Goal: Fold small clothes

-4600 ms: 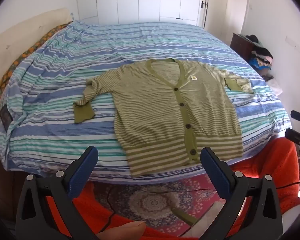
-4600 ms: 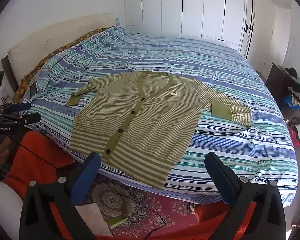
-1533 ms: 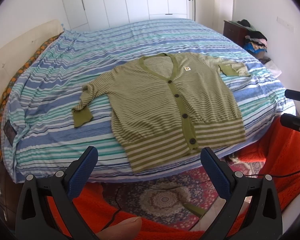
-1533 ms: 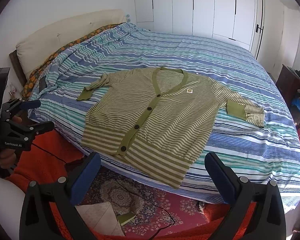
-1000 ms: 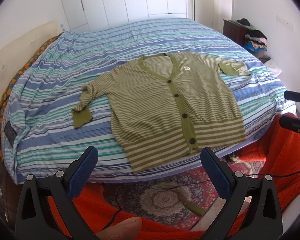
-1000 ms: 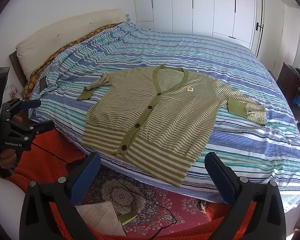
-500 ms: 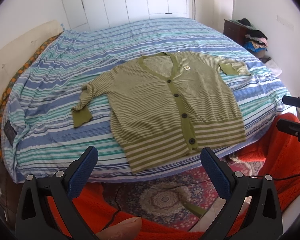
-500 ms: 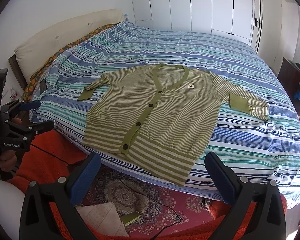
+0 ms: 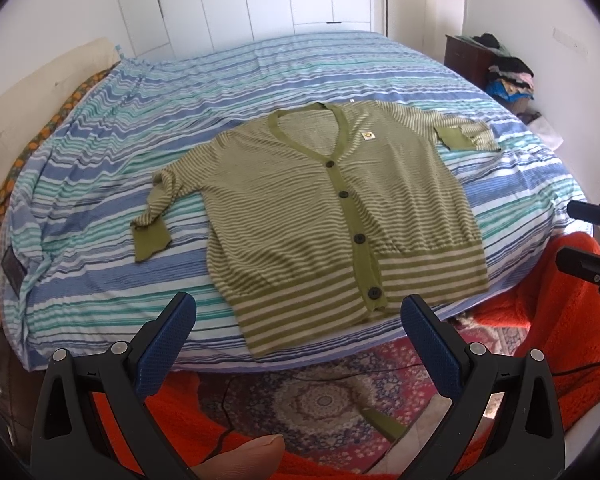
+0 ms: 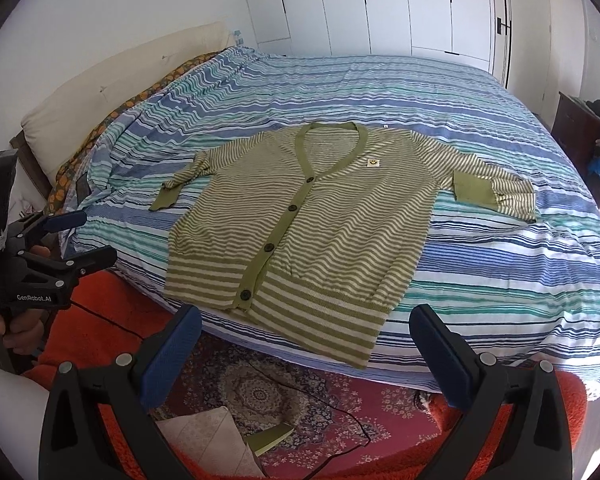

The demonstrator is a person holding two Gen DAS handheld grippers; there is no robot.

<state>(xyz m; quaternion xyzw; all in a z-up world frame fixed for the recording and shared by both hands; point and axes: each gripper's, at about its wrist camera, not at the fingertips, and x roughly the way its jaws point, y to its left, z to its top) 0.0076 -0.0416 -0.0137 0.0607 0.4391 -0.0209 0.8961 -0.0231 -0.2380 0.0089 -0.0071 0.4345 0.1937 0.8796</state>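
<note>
A green striped cardigan (image 9: 324,208) lies flat and buttoned, front up, on the bed (image 9: 260,80), close to the bed's near edge, with its hem reaching that edge. Its collar points toward the far side of the bed. One sleeve (image 9: 156,216) bends down along the blue and teal striped sheet (image 10: 500,280) toward the headboard end; the other sleeve (image 10: 492,192) is folded back on itself toward the opposite end. The left gripper (image 9: 296,332) hangs off the near edge, its blue-padded fingers (image 9: 164,344) spread wide and holding nothing. The right gripper (image 10: 306,344) is likewise spread and empty, off the same edge. Each gripper is apart from the cardigan. Below them lies a patterned red rug (image 10: 292,396).
</note>
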